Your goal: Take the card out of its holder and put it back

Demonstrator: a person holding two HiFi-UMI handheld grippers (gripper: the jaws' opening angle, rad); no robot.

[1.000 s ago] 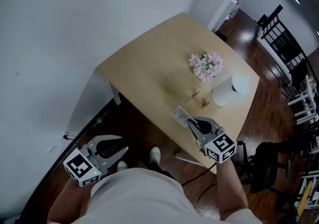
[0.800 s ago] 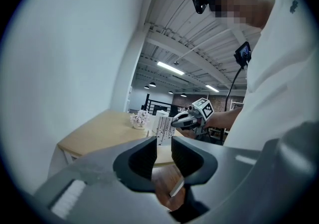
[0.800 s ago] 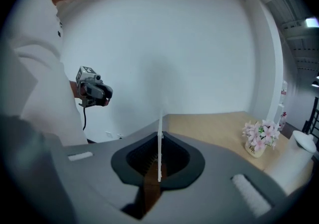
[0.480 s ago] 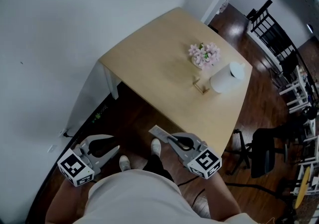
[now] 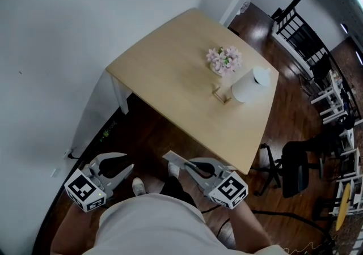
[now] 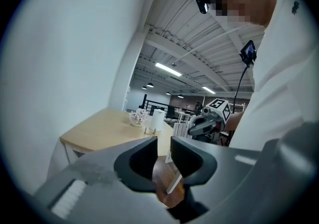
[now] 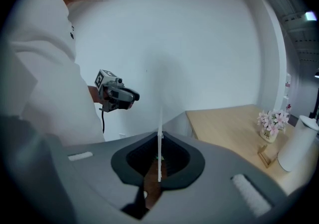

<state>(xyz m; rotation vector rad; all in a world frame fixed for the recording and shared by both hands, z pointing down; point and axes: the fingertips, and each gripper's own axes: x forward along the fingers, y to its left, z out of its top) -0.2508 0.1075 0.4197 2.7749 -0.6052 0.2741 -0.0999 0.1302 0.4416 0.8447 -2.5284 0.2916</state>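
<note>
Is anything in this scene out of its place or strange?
The card is out of place: the right gripper clamps it off the table, above the floor, while its wooden holder stands empty on the table. Nothing else stands out.

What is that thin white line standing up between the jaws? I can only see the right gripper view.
Observer: It is the card, edge-on to you. The head view shows it as a flat sheet sticking out of the right gripper, which is shut on it.
Visitor: Is anything printed on it?
Observer: Yes. The left gripper view catches its face, with rows of print too small to read.
Visitor: Is the other gripper holding something too?
Observer: No. Its own view shows the left gripper with its jaws a little apart and nothing between them.
</note>
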